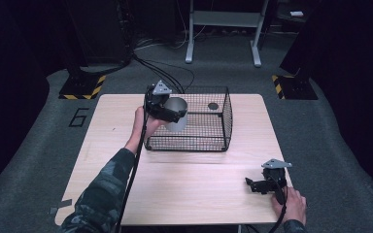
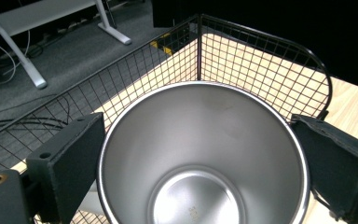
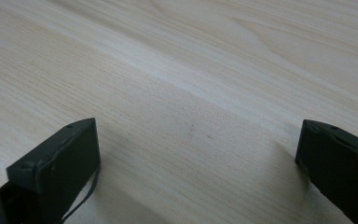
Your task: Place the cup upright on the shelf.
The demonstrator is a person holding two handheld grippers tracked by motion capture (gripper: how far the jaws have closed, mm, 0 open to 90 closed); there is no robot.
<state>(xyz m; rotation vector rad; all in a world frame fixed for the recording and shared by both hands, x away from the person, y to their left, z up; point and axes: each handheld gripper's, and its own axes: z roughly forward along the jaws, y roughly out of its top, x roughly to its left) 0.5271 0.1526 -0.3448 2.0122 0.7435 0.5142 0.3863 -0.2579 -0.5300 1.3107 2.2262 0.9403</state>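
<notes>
While clamped in left gripper (image 1: 167, 112), steel cup (image 1: 177, 114) tilted over wire basket (image 1: 209, 141) w/ mouth toward the gripper cam, at basket's 9 o'clock wall, jaws pressed on rim both sides. Right gripper (image 1: 253, 185) at bench (image 1: 194, 184) 4 o'clock, jaws wide apart, nothing btwn, low over wood.

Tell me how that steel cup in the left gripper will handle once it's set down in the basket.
The steel cup looks rigid and smooth, so it may slip between the fingers. Its round, tapered wall would likely roll if tipped on the wire basket. Empty, it is probably light.
</notes>
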